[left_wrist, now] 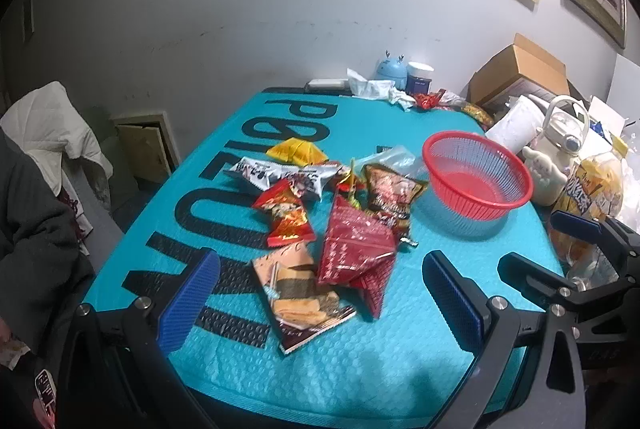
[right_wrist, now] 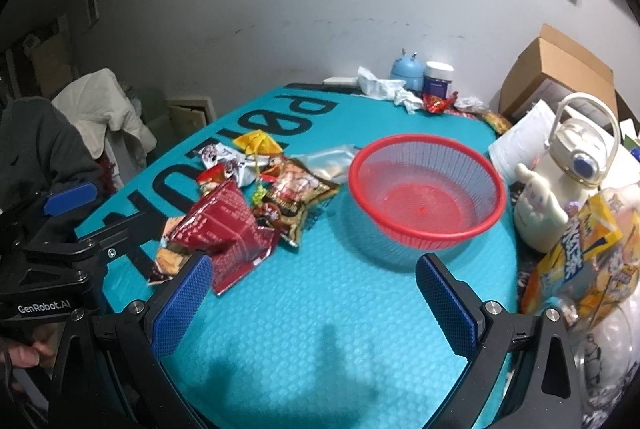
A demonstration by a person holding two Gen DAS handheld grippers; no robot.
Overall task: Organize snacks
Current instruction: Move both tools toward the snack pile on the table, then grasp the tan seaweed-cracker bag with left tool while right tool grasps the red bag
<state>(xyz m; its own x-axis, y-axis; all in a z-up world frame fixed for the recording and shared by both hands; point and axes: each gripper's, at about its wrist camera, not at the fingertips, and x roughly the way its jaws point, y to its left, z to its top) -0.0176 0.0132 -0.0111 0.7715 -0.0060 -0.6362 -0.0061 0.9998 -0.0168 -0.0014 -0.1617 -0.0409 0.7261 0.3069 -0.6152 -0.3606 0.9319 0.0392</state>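
Note:
A pile of snack packets lies on the teal mat: a dark red packet, a peach biscuit packet, a brown packet, a yellow one. The pile also shows in the right wrist view. An empty red plastic basket stands to its right; it also shows in the right wrist view. My left gripper is open above the near end of the pile. My right gripper is open and empty over bare mat, in front of the basket.
A cream water jug and a white plush figure stand right of the basket. A yellow snack bag and cardboard box crowd the right edge. Tissues, a blue toy and a jar sit at the far edge. A chair with clothes stands left.

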